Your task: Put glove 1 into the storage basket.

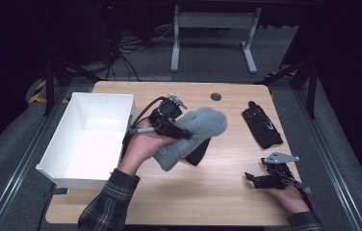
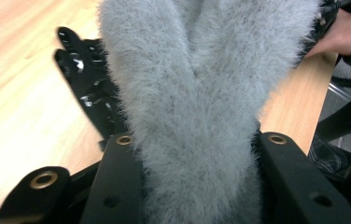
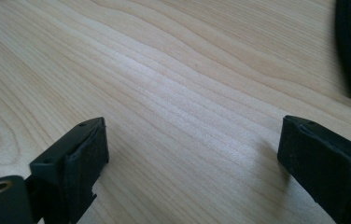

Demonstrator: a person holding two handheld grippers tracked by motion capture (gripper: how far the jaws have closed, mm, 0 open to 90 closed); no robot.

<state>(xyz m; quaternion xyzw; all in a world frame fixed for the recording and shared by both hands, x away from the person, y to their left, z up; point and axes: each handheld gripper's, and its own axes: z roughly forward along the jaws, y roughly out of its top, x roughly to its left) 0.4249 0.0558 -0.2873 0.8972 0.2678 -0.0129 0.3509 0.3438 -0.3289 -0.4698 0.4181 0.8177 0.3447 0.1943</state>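
The jaws of the left gripper (image 1: 185, 133) are pressing in on a fluffy grey mitten (image 1: 193, 134), holding it lifted over the middle of the wooden table (image 1: 217, 187), just beside a white box (image 1: 92, 139). The right gripper (image 1: 256, 179) is resting near the table's right front edge, its jaws standing wide apart over bare wood. A black glove (image 1: 262, 125) is lying flat toward the far right, well apart from the mitten.

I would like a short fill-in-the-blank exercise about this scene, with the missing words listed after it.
1. The left gripper is shut on a fuzzy ____ glove.
2. The right gripper rests on the table with its fingers ____.
3. The white bin stands on the person's ____ side.

Missing words: grey; open; left
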